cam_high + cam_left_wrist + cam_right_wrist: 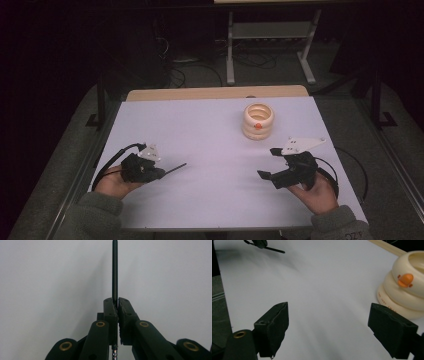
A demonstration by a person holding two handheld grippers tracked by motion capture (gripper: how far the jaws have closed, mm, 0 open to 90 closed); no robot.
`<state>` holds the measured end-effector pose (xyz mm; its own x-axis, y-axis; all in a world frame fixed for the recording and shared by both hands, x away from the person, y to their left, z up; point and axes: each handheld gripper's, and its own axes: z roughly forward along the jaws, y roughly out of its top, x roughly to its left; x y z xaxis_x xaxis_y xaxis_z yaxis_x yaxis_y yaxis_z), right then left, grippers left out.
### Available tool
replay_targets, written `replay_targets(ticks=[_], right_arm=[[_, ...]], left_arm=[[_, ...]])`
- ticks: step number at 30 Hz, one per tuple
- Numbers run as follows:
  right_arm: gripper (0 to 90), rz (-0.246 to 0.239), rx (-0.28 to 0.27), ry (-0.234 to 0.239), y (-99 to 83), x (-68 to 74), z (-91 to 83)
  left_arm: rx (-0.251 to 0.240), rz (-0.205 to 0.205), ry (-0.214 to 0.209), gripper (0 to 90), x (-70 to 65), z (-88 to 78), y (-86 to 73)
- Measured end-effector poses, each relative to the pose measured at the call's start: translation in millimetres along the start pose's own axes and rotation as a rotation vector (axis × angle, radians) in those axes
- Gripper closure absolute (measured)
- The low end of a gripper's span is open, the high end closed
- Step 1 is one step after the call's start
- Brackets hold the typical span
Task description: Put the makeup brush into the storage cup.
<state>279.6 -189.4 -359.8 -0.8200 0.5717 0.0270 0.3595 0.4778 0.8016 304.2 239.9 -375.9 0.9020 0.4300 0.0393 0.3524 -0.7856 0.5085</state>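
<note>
On the white table [210,150], the left gripper [159,172] is sitting low at the near left side, held in the person's left hand [114,184], and its jaws are pressing together on a thin dark rod [175,168] – in the left gripper view the rod [114,270] is running straight up from between the two black pads and out over the bare tabletop, while a short length of it is showing below the pads as well. In the high view the rod is pointing away from the gripper toward the middle of the table, slightly tilted toward the far side. The right gripper [270,162] is being held at the near right side in the right hand [316,192], with its jaws standing wide apart and nothing between them (its own view is showing open table between the two black fingers [273,326]). A cream stack of rings [258,121] with a small orange mark on its side is standing on the far right part of the table, well apart from the rod and nearer to the right gripper – in the right gripper view the stack [404,287] is lying just beyond the right-hand jaw, not touching it
</note>
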Motion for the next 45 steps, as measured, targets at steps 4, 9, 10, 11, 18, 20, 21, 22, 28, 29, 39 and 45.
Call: replay_targets(ticks=[4,9,10,11,18,20,21,22,28,29,39,45], right_arm=[[15.7,-0.028,0.0,0.015,13.5,4.5,-1.4],[15.4,-0.066,0.002,0.044,30.2,9.7,0.0],[15.5,-0.074,0.003,0.047,33.1,10.6,0.4],[15.7,-0.078,0.002,0.056,36.1,11.3,1.1],[19.5,-0.141,0.024,0.118,51.6,18.3,10.0],[22.0,-0.154,0.04,0.133,54.9,22.5,13.1],[22.6,-0.158,0.044,0.139,55.7,23.8,14.1],[23.3,-0.168,0.048,0.147,56.7,25.0,16.0],[29.1,-0.194,0.102,0.18,59.5,32.7,30.9],[30.7,-0.191,0.111,0.193,59.7,33.7,34.1],[40.2,-0.268,0.193,0.287,59.2,46.8,68.4],[50.8,-0.295,0.235,0.329,56.6,49.8,78.3]], left_arm=[[-0.012,0.041,0.0,85.8,-6.4,-5.1,12.2],[-0.03,0.084,-0.011,85.8,-14.7,-11.5,27.1],[-0.036,0.092,-0.01,85.8,-16.4,-12.4,30.2],[-0.039,0.102,-0.015,85.8,-18.4,-13.0,33.1],[-0.049,0.168,-0.034,85.7,-34.3,-13.4,51.1],[-0.049,0.181,-0.041,85.8,-37.4,-12.1,54.6],[-0.049,0.186,-0.045,85.8,-38.7,-11.1,55.8],[-0.051,0.191,-0.048,85.8,-39.7,-10.2,56.8],[-0.042,0.22,-0.069,85.8,-45.3,-2.5,62.7],[-0.04,0.221,-0.074,85.8,-46.7,-0.5,63.9],[-0.024,0.29,-0.108,85.8,-60.0,14.1,78.4],[-0.018,0.328,-0.15,85.8,-72.4,20.1,85.5]])
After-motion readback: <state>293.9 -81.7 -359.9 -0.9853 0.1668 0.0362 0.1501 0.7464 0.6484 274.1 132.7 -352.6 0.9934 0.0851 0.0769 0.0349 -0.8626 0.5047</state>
